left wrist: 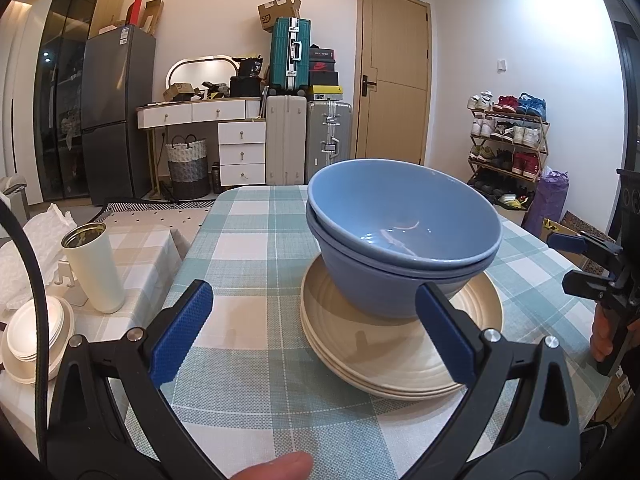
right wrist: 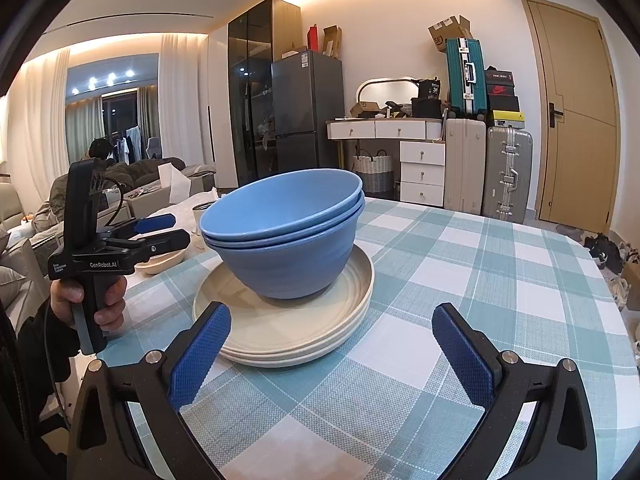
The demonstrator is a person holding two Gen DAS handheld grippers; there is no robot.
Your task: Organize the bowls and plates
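We see the nested blue bowls (right wrist: 286, 236) resting on stacked cream plates (right wrist: 288, 332) on the checked bench (right wrist: 480, 280), directly ahead between both grippers' wide, empty jaws, the left gripper (left wrist: 316, 332) slightly nearer.

I read "GenRobot.AI" on my left gripper (right wrist: 160, 230), and "SF" on the cardboard box (left wrist: 279, 12) atop the suitcases.

Black hand-held gripper (right wrist: 334, 354), blue textured pads (right wrist: 200, 360), silver screws, "GenRobot.AI" lettering.
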